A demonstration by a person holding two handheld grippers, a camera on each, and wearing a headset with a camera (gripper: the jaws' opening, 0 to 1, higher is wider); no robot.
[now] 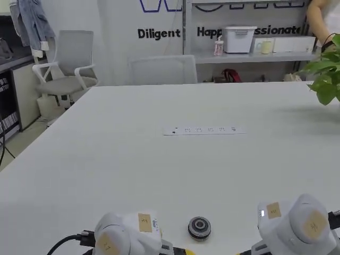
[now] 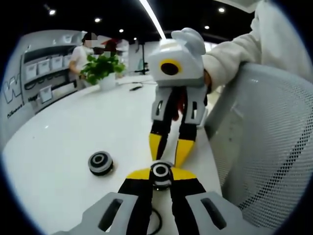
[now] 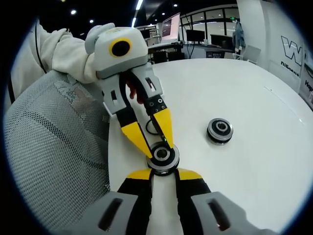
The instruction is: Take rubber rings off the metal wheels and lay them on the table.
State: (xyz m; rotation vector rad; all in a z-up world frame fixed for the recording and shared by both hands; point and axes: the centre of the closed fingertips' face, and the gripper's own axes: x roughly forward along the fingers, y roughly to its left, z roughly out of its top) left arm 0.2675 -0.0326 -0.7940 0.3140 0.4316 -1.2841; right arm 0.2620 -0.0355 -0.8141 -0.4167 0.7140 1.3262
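Note:
A small metal wheel [image 2: 161, 175] with a black rubber ring sits between my left gripper's [image 2: 161, 177] yellow-tipped jaws, which are shut on it. My right gripper [image 2: 169, 155] comes in from above and its tips touch the same wheel. In the right gripper view that wheel [image 3: 163, 157] rests at the tips of the right gripper [image 3: 164, 172], shut on it, with the left gripper [image 3: 159, 147] pressing on its far side. A second ringed wheel [image 1: 199, 227] [image 2: 100, 163] [image 3: 219, 130] lies flat on the white table [image 1: 159, 170], between the grippers' white bodies.
A flush power strip [image 1: 204, 130] lies mid-table. A potted plant [image 1: 325, 79] stands at the far right edge. A mesh chair back [image 2: 264, 147] [image 3: 54, 147] is close behind the grippers. An office chair [image 1: 66, 64] and shelves [image 1: 249, 56] stand beyond the table.

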